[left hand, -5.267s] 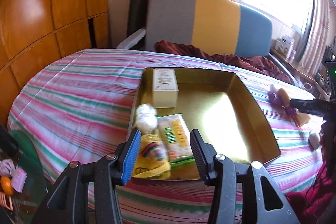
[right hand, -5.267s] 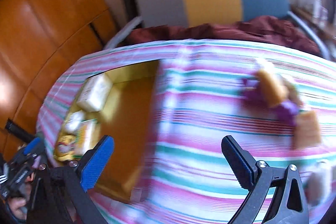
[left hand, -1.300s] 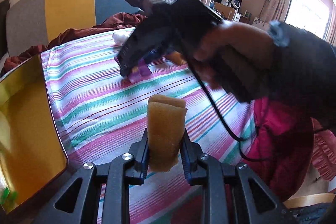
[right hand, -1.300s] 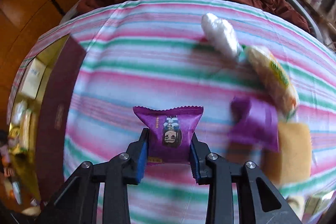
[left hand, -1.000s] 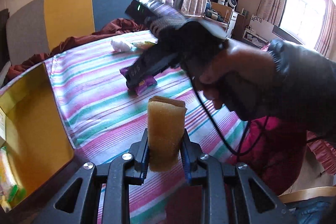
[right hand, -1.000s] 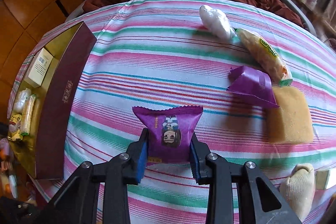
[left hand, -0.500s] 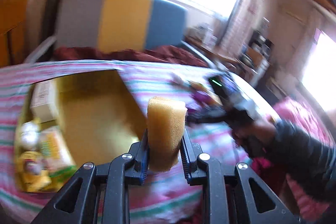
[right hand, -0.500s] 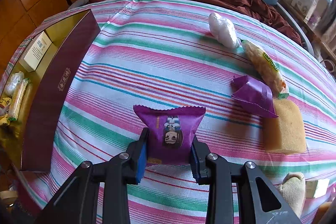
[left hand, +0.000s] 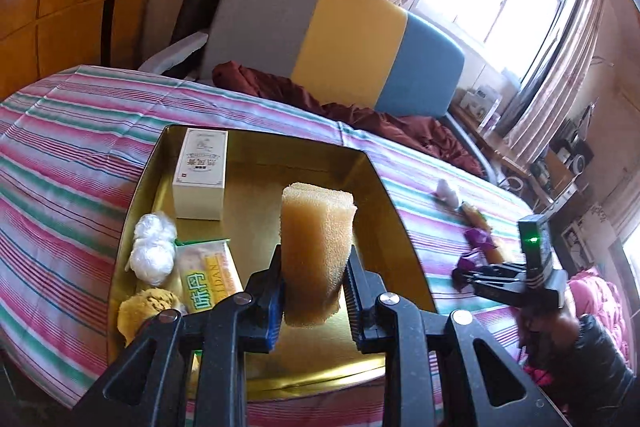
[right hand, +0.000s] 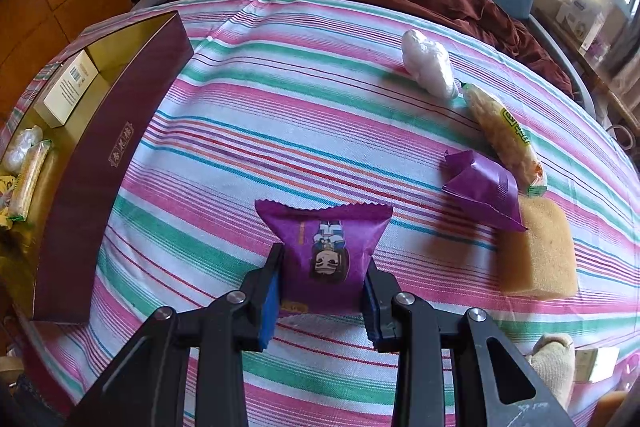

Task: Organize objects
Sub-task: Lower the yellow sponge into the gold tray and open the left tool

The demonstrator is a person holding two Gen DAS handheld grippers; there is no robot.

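My left gripper point(left hand: 314, 285) is shut on a yellow sponge point(left hand: 316, 247), held upright over the gold box point(left hand: 384, 203). Inside the box lie a white carton point(left hand: 200, 173), a white wrapped ball point(left hand: 154, 245), a yellow-green snack pack point(left hand: 208, 283) and a yellow item point(left hand: 140, 311). My right gripper point(right hand: 322, 285) is shut on a purple snack packet point(right hand: 326, 247) above the striped cloth. Across the table in the left wrist view, the right gripper point(left hand: 516, 281) shows in a hand.
On the striped tablecloth point(right hand: 280, 99) lie a white wrapped ball point(right hand: 428, 69), a yellow-green snack pack point(right hand: 506, 137), a second purple packet point(right hand: 482, 189), another sponge point(right hand: 536, 247) and a beige item point(right hand: 554, 359). The box's maroon wall point(right hand: 108, 179) stands left. A tricolour headboard point(left hand: 336, 39) lies behind.
My left gripper has swung with the sponge from the right side of the table to over the gold box. The right gripper has kept nearly still, holding the purple packet.
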